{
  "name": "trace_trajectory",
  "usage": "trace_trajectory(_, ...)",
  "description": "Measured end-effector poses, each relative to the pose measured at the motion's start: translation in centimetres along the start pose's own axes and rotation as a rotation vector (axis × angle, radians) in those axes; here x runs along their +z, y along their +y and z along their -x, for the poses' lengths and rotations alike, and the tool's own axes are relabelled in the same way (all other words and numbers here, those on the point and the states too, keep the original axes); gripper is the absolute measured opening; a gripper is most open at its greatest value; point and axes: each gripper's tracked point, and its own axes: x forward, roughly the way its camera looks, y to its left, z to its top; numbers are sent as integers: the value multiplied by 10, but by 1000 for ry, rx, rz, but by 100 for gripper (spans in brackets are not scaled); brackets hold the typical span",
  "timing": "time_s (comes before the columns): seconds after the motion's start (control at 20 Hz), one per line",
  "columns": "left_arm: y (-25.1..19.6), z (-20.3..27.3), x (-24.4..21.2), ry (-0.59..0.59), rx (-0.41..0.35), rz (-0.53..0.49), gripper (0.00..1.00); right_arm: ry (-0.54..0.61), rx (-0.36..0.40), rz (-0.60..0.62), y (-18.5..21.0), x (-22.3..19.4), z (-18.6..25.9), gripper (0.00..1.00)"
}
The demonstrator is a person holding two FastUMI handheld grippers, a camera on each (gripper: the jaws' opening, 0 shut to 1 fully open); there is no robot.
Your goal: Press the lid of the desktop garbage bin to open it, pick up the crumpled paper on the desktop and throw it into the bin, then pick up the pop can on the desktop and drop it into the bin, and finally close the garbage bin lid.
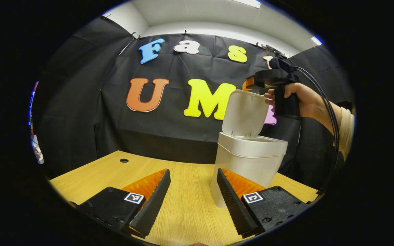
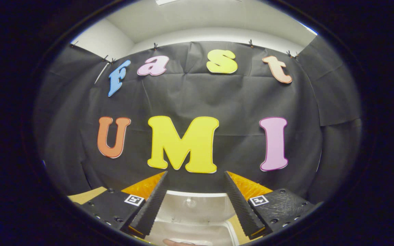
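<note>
From the left gripper view I saw the garbage bin (image 1: 248, 164) standing upright on the wooden table (image 1: 121, 174), its long axis vertical and its body narrowing a little toward the base. Its lid (image 1: 245, 113) was swung up and open, standing nearly upright on a hinge at the far side of the rim, with its inner face turned toward my camera and slightly left. The bin sat toward the right part of the table, just behind my left hand-held gripper (image 1: 193, 198), whose two fingers (image 1: 152, 201) were spread well apart with nothing between them, hovering low over the bare wood. The right finger of that pair overlapped the bin's lower front corner in my view; I could not tell whether it touched.

Above and to the right of the raised lid I saw the other hand-held gripper (image 1: 251, 83), held by a hand (image 1: 299, 99) with a pale sleeve (image 1: 345, 126) behind it and black cables (image 1: 327, 106) looping down. Its tip was close to the lid's top edge; contact I could not judge.

In the right gripper view my right hand-held gripper (image 2: 195, 201) had its fingers (image 2: 150, 205) spread apart and empty. Between and below them lay the bin (image 2: 193, 208), seen from above, its pale lid and rim running across the lower view. A sliver of the table (image 2: 86, 195) showed at the lower left.
</note>
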Motion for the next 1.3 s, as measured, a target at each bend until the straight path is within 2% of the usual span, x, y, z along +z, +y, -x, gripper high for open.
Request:
trace_trajectory(0.2, -4, 2, 6, -18, -8, -14, 89, 56, -1, -43, -2, -8, 11, 95)
trace_trajectory(0.3, -5, 4, 9, -30, -8, -24, 89, 89, -12, -55, -4, -14, 16, 97)
trace_trajectory(0.4, -7, 9, 13, -40, -9, -33, 89, 119, -19, -20, -6, -20, 22, 94)
trace_trajectory(0.5, -9, 10, 14, -47, -14, -34, 89, 149, -7, 25, -4, -28, 28, 97)
trace_trajectory(0.65, -17, 11, 11, -47, -28, -36, 89, 218, 8, 30, -1, -48, 39, 95)
trace_trajectory(0.8, -21, 9, 7, -36, -36, -48, 89, 312, 6, 37, -2, -77, 51, 95)
trace_trajectory(0.9, -22, 8, 4, -27, -42, -52, 89, 412, -20, 38, -5, -103, 58, 95)
trace_trajectory(1.0, -22, 7, 2, -25, -47, -43, 89, 501, -13, 71, -4, -128, 65, 95)
trace_trajectory(1.3, -19, 3, -2, -12, -36, -54, 89, 534, 7, 134, -1, -154, 73, 97)
